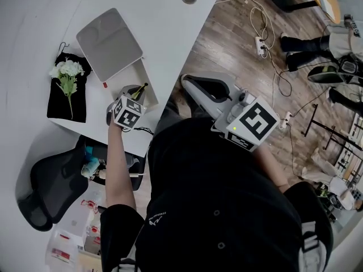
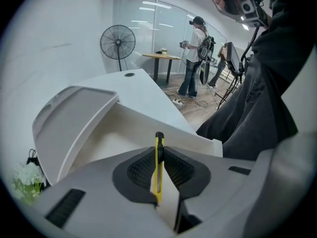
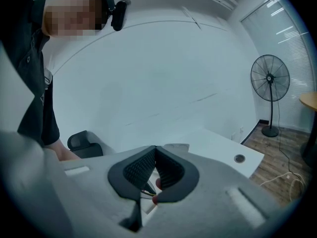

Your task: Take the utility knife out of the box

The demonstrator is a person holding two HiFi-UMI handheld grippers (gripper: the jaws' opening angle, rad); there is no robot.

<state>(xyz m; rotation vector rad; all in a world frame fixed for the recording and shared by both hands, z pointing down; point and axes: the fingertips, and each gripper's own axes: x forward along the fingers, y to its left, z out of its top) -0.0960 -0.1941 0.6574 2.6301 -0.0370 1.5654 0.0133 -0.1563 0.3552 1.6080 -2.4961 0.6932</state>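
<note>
A yellow utility knife (image 2: 158, 165) with a black tip stands upright between the ribbed pads of my left gripper (image 2: 159, 157), which is shut on it. Just beyond it lies the open white box (image 2: 124, 133), its lid (image 2: 69, 120) swung back to the left. From the head view, the left gripper (image 1: 135, 95) hovers over the box tray (image 1: 148, 86) near the table's front edge, and the knife (image 1: 140, 89) pokes out of it. My right gripper (image 1: 185, 79) hangs off the table edge, above the floor. In its own view the right gripper (image 3: 155, 148) is shut on nothing.
White flowers (image 1: 67, 72) lie on a black cloth (image 1: 57, 103) at the table's left. A black office chair (image 1: 54, 186) stands below the table. Cables and a power strip (image 1: 261, 44) run over the wooden floor. A fan (image 2: 118, 42) and standing people (image 2: 195, 53) are far behind.
</note>
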